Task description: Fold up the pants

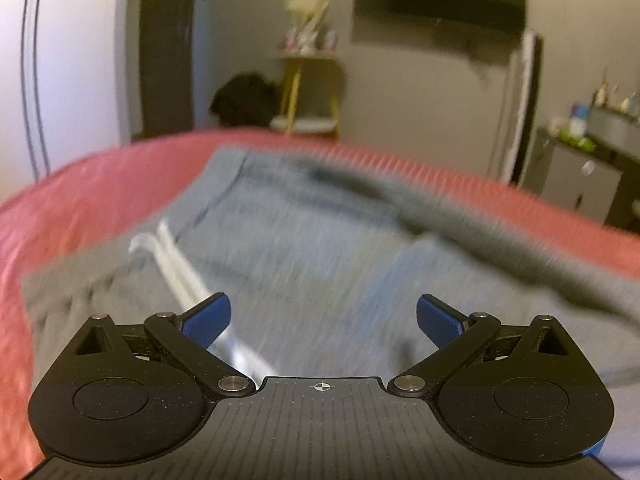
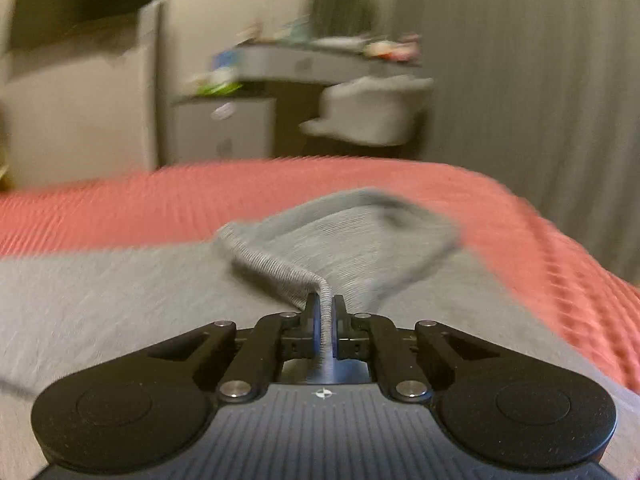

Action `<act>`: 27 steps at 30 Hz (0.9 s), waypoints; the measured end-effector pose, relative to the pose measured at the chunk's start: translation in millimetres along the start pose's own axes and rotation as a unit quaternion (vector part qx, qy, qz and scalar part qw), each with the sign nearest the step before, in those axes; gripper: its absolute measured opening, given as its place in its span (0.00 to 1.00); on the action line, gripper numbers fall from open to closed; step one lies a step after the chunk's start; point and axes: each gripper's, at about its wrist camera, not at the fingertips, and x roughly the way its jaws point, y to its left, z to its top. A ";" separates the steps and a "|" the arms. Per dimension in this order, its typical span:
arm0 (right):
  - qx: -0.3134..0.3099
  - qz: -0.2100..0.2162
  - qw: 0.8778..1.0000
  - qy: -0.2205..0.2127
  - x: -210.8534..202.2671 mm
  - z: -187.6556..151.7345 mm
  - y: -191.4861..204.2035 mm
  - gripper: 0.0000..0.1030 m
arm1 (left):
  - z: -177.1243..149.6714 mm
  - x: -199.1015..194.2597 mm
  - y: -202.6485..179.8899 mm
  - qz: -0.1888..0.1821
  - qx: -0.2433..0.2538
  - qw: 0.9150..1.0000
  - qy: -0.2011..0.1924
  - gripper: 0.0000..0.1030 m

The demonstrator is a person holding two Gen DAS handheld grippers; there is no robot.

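Note:
Grey sweatpants (image 1: 304,248) lie spread on a red bedspread (image 1: 80,200). Their white drawstring (image 1: 176,264) runs toward my left gripper. My left gripper (image 1: 323,320) is open and empty, just above the waist area, with blue pads (image 1: 208,320) wide apart. In the right wrist view the same pants (image 2: 100,300) cover the bed (image 2: 160,200). My right gripper (image 2: 325,320) is shut on a ribbed cuff edge of the pants (image 2: 280,272), lifted off the bed. Both views are motion-blurred.
A yellow stool (image 1: 308,92) and a dark heap (image 1: 244,100) stand beyond the bed on the left. A grey cabinet (image 1: 580,176) with small items is at the right. A desk (image 2: 304,64) and a pale chair (image 2: 372,112) lie beyond the bed.

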 end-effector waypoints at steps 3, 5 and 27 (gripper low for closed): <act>0.113 -0.012 0.993 0.006 -7.0 -3.1 -43.2 0.05 | 28.3 5.6 -1.8 -0.059 -0.028 0.998 0.002 1.00; 0.165 0.008 0.986 0.027 -1.5 -10.2 -57.7 0.05 | 49.9 27.4 -4.5 -0.089 -0.048 0.994 0.032 0.99; 0.177 0.042 0.983 0.027 30.6 -11.9 -52.4 0.07 | 95.1 180.6 -23.5 -0.122 -0.091 0.959 0.238 0.10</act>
